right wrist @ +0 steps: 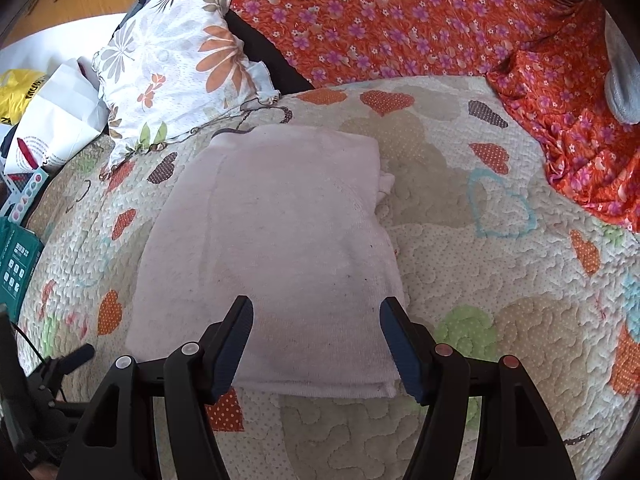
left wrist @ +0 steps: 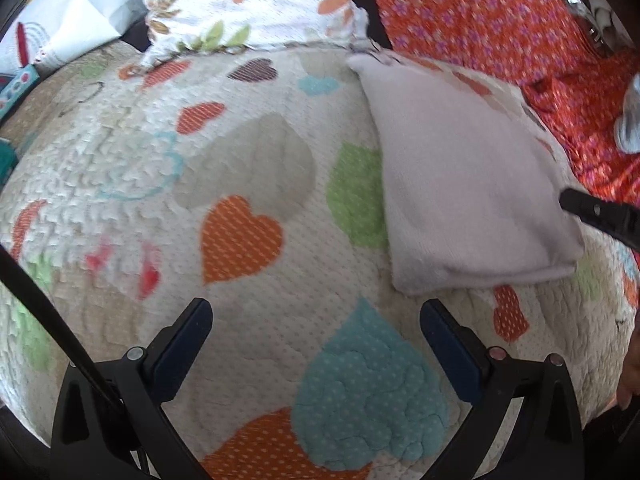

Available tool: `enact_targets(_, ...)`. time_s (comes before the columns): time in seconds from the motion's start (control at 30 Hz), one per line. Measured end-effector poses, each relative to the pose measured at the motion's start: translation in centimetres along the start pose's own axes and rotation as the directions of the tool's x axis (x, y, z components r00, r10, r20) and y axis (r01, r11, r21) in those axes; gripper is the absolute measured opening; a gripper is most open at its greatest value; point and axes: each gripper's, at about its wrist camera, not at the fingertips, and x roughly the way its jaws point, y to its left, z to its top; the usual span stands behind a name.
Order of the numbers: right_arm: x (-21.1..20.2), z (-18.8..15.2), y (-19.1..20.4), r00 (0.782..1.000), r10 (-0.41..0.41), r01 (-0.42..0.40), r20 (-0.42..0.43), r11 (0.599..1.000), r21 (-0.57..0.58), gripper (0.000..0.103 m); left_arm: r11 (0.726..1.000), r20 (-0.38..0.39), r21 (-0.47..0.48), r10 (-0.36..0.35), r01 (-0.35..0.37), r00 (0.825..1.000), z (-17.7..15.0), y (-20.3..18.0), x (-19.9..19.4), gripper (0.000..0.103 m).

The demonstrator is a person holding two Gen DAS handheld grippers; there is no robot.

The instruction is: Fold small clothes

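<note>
Already folded, the white cloth (right wrist: pixel 276 240) lay on the quilt (right wrist: pixel 480 280), long axis running away from the right gripper (right wrist: pixel 316 344), spread empty over its near edge; the left gripper (left wrist: pixel 316 344), wide, empty, stood farther off.

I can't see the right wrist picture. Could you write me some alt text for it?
A folded pale pink cloth lies flat on a heart-patterned quilt, just beyond the open right hand-held gripper, which holds nothing. A floral pillow and an orange flowered fabric lie farther back.
</note>
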Motion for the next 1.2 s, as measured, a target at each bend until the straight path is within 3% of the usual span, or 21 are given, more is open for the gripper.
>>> enact_targets(0.23, -0.7, 0.0, 0.1, 0.999, -0.02, 0.02, 0.032, 1.0, 0.003, 0.071, 0.998, 0.045, -0.025, 0.053, -0.052, 0.998, 0.4, 0.9, -1.0, 0.103)
enact_targets(0.5, -1.3, -0.2, 1.2, 0.996, -0.058, 0.061, 0.066, 0.997, -0.048, 0.074, 0.991, 0.114, 0.023, 0.132, -0.135, 0.985, 0.6, 0.1, -2.1, 0.103)
enact_targets(1.2, -1.5, -0.6, 2.1, 0.995, -0.063, 0.07, 0.075, 0.994, -0.087, 0.075, 0.987, 0.061, 0.041, 0.151, -0.153, 0.987, 0.5, 0.0, -1.0, 0.103)
